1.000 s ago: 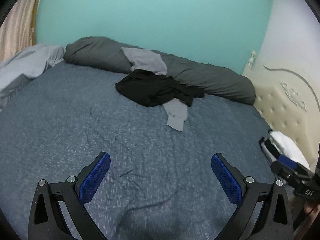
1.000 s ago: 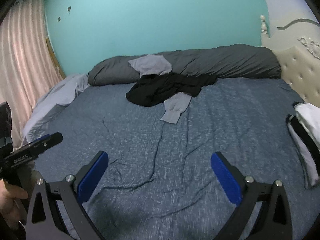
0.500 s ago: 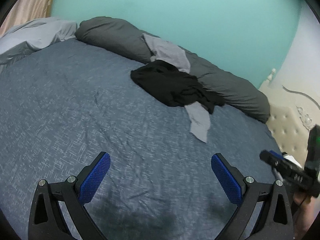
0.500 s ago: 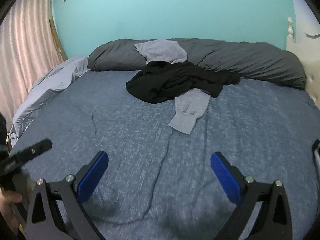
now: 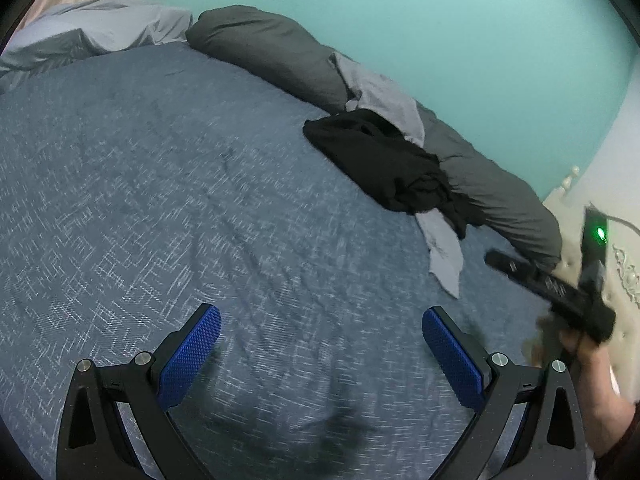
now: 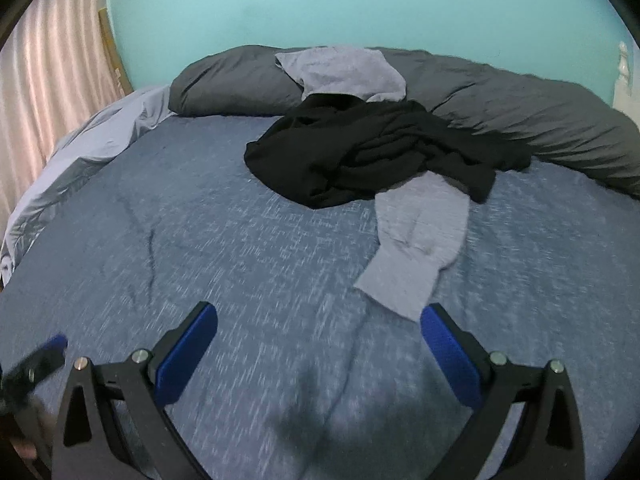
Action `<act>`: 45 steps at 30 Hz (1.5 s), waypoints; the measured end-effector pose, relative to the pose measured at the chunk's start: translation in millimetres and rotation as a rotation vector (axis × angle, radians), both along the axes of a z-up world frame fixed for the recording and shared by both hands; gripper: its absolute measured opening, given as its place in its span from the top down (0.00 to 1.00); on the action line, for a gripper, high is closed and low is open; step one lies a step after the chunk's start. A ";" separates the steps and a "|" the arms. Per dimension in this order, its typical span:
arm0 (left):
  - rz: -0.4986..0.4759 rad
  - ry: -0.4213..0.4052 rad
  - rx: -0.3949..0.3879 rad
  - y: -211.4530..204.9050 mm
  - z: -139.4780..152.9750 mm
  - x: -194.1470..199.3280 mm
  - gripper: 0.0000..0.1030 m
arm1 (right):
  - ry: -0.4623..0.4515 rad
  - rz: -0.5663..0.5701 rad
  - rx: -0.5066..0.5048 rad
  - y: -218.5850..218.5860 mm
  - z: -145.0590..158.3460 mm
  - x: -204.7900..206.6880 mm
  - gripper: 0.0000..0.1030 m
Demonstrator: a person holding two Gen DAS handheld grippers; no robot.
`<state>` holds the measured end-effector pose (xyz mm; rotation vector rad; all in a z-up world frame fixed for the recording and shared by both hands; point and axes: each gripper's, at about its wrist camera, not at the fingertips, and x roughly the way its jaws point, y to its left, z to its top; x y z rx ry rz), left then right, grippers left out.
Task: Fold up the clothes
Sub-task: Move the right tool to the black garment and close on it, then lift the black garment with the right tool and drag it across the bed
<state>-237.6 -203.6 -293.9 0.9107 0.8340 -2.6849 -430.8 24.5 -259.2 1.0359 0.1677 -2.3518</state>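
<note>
— How are the two tools held?

— Both are low over the bed, pointing across the blue-grey cover toward the far edge along the teal wall. The left gripper hangs over bare cover, well short of the clothes. In its view, at the right, a hand with a dark red cuff grips the other tool, which slants up over the bed's right side; that part is blurred.

— And the fingers?

— The left gripper is spread wide, blue pads far apart, nothing between them and nothing touching them. The right gripper is spread just as wide and empty too. Its right pad sits just beside the near end of the grey garment; whether it touches the cloth I cannot tell.

— Where do the clothes lie?

— In a heap near the far edge, toward the middle. The black garment is crumpled on the cover, its back against the long dark grey duvet roll that runs along that edge. The grey garment goes under it: one part lies up on the roll, the other stretches out flat toward the right gripper.

— Anything else?

— A pale grey sheet is bunched at the far left corner, beside the pink curtain.
</note>
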 end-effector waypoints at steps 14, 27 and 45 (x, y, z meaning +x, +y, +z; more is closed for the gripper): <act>0.103 -0.021 0.028 -31.8 -22.9 6.7 0.00 | -0.019 0.003 0.019 -73.0 -48.4 -101.5 0.14; 0.112 -0.005 0.055 -38.3 -21.6 6.3 0.00 | -0.013 0.009 0.100 -136.9 -77.5 -156.0 0.77; 0.087 0.036 0.050 -30.0 -3.6 12.5 0.00 | 0.107 0.066 -0.133 -22.9 -3.2 -75.3 0.97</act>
